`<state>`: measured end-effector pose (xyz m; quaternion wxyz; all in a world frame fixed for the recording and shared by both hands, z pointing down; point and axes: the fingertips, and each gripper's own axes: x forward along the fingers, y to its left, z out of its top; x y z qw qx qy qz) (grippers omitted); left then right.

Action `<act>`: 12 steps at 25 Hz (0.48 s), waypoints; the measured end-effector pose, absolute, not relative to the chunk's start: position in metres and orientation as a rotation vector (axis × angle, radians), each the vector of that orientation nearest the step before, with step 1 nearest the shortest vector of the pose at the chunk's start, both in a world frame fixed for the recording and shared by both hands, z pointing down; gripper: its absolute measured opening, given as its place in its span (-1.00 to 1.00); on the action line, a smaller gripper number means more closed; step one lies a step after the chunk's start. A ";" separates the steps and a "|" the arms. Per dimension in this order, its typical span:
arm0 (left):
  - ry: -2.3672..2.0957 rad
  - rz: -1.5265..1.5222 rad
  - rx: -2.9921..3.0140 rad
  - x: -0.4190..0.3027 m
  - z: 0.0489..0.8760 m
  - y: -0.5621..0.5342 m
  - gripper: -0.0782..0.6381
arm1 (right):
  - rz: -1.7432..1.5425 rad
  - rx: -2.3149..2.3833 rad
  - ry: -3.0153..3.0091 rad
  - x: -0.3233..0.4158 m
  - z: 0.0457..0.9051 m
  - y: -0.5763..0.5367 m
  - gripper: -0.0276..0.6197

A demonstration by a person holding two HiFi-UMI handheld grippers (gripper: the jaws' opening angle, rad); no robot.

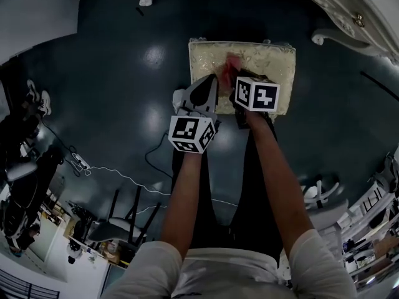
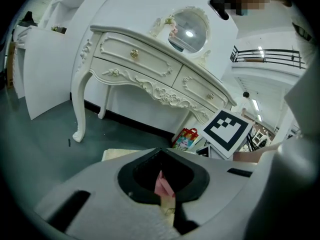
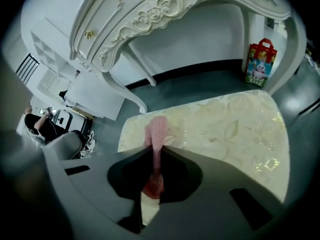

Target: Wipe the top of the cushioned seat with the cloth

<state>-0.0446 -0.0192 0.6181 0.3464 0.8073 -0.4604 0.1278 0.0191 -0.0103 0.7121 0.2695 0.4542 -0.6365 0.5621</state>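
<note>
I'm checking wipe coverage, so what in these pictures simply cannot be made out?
- Seat: left gripper view, the left claw hides nearly all of it.
- Whether the cloth touches the seat: right gripper view, the right claw blocks its underside.
- Cloth's full extent, seat's near edge: head view, both claws cover them.

Cushioned seat (image 3: 235,129): one; cloth (image 3: 156,128): one — left gripper (image 1: 209,90), right gripper (image 1: 236,86): two.
</note>
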 end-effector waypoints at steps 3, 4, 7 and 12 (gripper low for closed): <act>-1.183 0.334 2.088 -0.025 0.621 -0.016 -0.75 | 1.523 1.258 -1.697 0.046 0.712 -0.007 -0.83; -1.178 0.329 2.085 -0.018 0.621 -0.015 -0.75 | 1.527 1.268 -1.691 0.056 0.713 -0.006 -0.83; -1.149 0.312 2.080 0.006 0.621 -0.012 -0.75 | 1.537 1.298 -1.671 0.083 0.713 -0.003 -0.83; -1.117 0.301 2.087 0.046 0.622 -0.013 -0.75 | 1.548 1.348 -1.643 0.130 0.713 -0.003 -0.83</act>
